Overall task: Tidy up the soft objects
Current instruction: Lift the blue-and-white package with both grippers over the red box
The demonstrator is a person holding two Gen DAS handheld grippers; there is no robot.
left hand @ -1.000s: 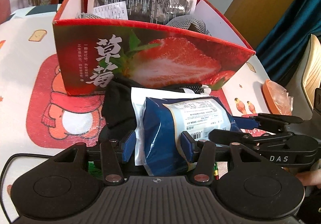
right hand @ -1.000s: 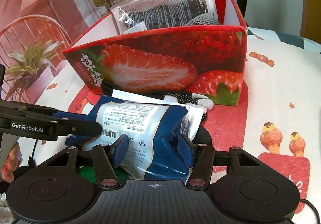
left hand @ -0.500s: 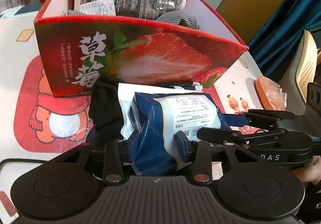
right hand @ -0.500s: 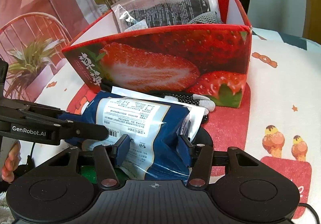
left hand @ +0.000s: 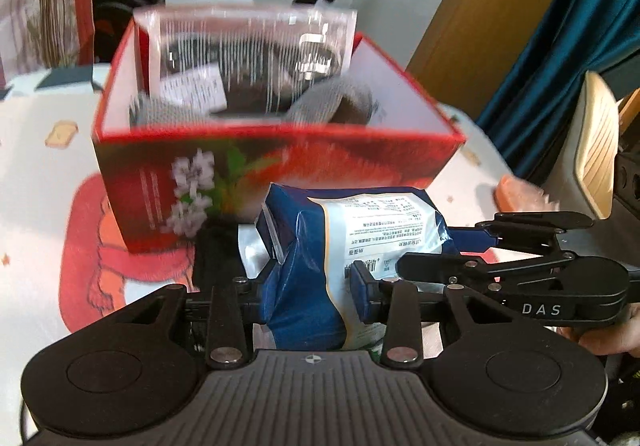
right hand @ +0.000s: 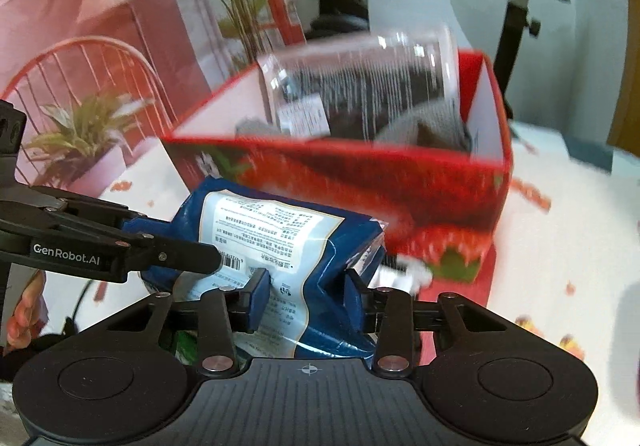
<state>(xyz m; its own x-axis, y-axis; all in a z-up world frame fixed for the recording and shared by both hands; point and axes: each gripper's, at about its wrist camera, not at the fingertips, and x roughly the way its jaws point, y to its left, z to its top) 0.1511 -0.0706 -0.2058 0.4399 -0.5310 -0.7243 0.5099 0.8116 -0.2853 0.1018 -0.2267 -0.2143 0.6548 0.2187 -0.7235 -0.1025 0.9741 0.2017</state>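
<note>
Package: blue and white soft pack [left hand: 320, 258], held clear of the tablecloth [left hand: 36, 174], at 6 o'clock from the strawberry box [left hand: 256, 166]; its crumpled top edge overlaps the box's front wall in both views.
Left gripper [left hand: 312, 286]: narrow, pads pressing the pack's near end from both sides, plastic creased between them.
Right gripper [right hand: 306, 298]: jaws closing, pads biting into the pack's other end; seen from the left wrist it reaches in from 3 o'clock.
Box: open top, red rim, white inner walls; front rim above the pack's top edge.
Box contents: clear bag [left hand: 248, 58] with dark items upright against the back wall at 12 o'clock, grey fabric [left hand: 332, 106] below it toward 2 o'clock.
Free room: open space behind the front wall.
Table: black cloth [left hand: 212, 250] and white pouch [left hand: 250, 250] under the pack, against the box base.
Image: background motion-blurred.
</note>
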